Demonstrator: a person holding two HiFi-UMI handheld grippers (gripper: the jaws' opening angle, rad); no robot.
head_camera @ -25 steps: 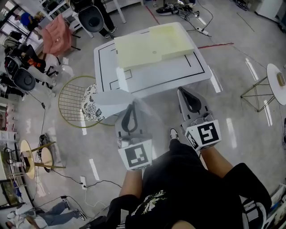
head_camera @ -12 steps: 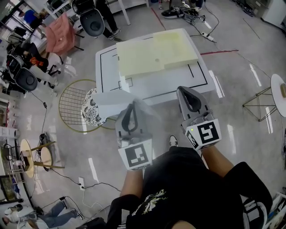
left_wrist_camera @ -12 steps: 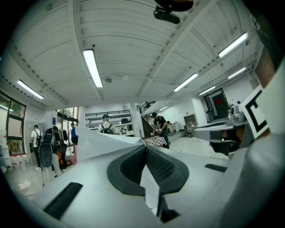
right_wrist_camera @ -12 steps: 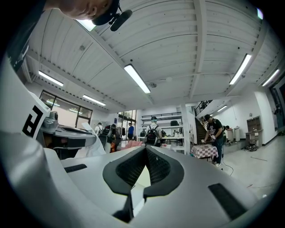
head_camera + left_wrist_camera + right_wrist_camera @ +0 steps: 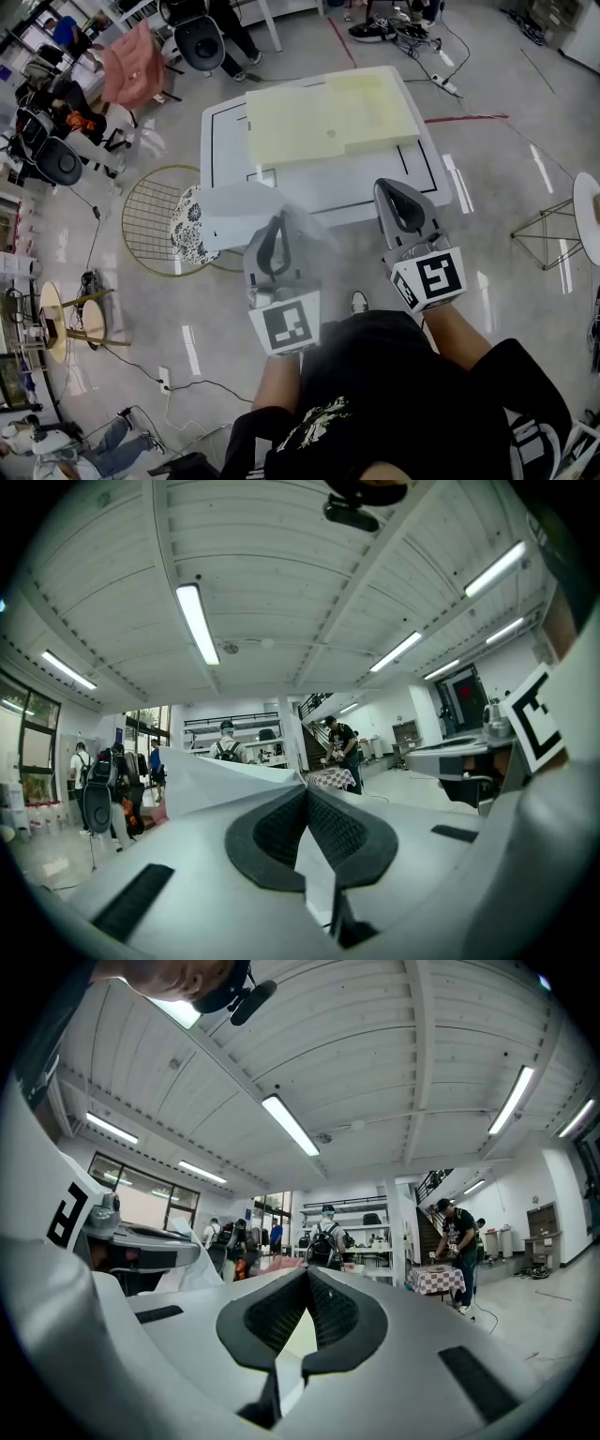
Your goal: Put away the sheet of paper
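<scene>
1. the sheet of paper (image 5: 232, 212) is off the table, held in the air at the near-left, over the floor beside a round wire basket (image 5: 150, 220). its near edge is hidden behind the left gripper (image 5: 278, 219), and it covers part of a patterned cushion (image 5: 190, 228).
2. in the left gripper view the left gripper (image 5: 307, 791) has its jaws pinching the sheet of paper (image 5: 220, 775). the sheet fans out to the left and a strip shows low between the pads.
3. the right gripper (image 5: 385, 191) is raised to the right. in its own view the right gripper (image 5: 307, 1272) has its tips pressed together with nothing between them.
4. the person's dark top cuts off the near floor.
5. the only print to make out is the black-and-white square pattern on each marker cube (image 5: 286, 328). the white table (image 5: 223, 150) has black lines drawn on it.
6. pale yellow foam slabs (image 5: 328, 114) lie on the table. the glossy grey floor (image 5: 506, 244) reflects lights.
7. a white ribbed ceiling (image 5: 375, 1072) carries strip lights (image 5: 197, 621). the people (image 5: 326, 1237) far off are too small to detail.
</scene>
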